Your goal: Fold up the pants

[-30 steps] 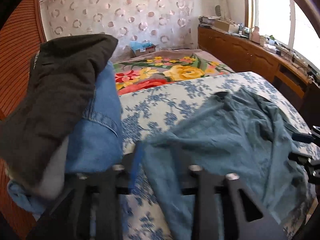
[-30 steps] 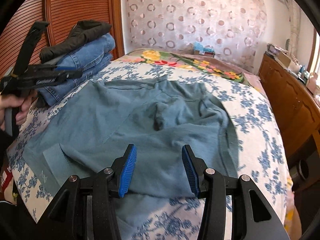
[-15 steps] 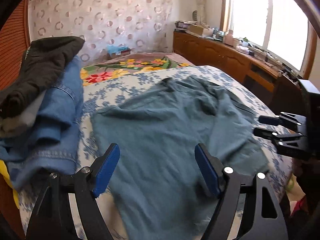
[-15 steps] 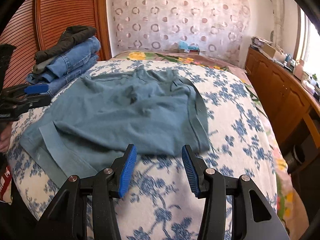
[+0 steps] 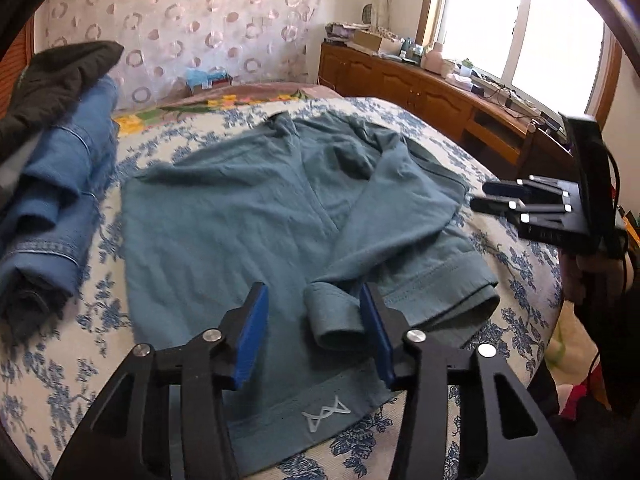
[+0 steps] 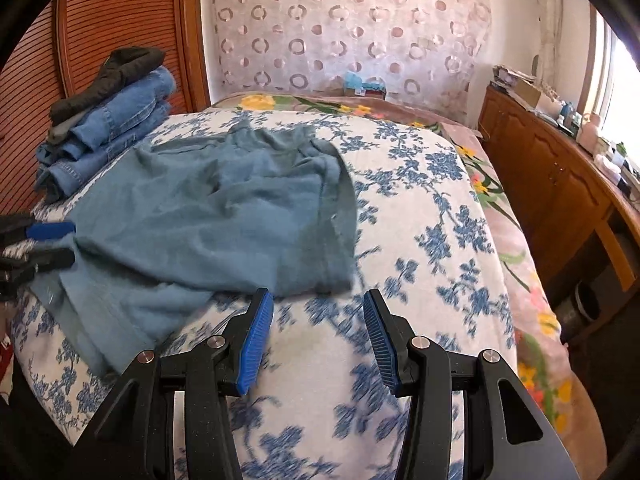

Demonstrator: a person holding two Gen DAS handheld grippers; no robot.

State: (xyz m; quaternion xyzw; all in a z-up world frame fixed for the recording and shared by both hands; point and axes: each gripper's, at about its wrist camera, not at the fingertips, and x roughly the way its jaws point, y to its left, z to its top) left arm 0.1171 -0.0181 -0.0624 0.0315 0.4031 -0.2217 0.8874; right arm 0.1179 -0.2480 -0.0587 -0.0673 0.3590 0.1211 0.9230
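Observation:
Teal pants (image 5: 248, 216) lie spread and rumpled on the blue-flowered bed sheet (image 5: 100, 320), one leg doubled over the other. My left gripper (image 5: 316, 336) hangs over the near hem. Its jaws are closing, with a rolled cuff (image 5: 334, 320) between the blue pads, which do not press on it. In the right wrist view the pants (image 6: 208, 216) lie to the left, and my right gripper (image 6: 318, 338) stands open over bare sheet just past their edge, holding nothing. Each gripper shows in the other's view: the right gripper (image 5: 480, 196) at the far side, the left gripper (image 6: 60, 244) at the left edge.
A stack of folded jeans (image 5: 56, 184) topped by a dark garment (image 5: 52, 80) sits on the bed's left side, also in the right wrist view (image 6: 112, 124). A flowered blanket (image 6: 320, 102) covers the head end. A wooden cabinet (image 6: 552, 184) runs along the right.
My left gripper swung from beside the clothes stack to the pants' near hem; its jaws widened, then narrowed around the cuff. My right gripper drew back off the pants onto bare sheet.

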